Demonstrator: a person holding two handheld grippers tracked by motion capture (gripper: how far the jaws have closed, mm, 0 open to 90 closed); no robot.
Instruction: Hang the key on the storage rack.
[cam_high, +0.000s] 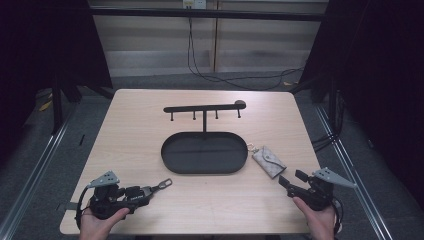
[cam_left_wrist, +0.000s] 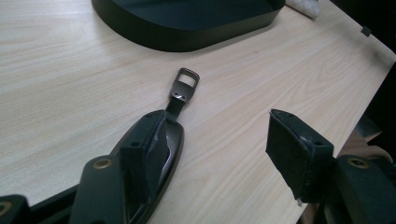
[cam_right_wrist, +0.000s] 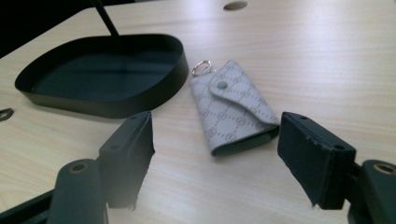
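Observation:
A black key fob with a metal strap loop lies on the table at the front left. My left gripper stands open around it. In the left gripper view the fob rests against the inner side of the left jaw, and the gripper has a wide gap to the other jaw. A grey patterned key pouch with a small ring lies just right of the black oval tray. My right gripper is open just short of the pouch, whose near end lies between the jaws of the gripper.
A black rack with a hook bar rises from the tray's back edge. The tray wall stands close to the pouch's left side. The table's front edge runs just below both hands. Cables lie on the floor behind the table.

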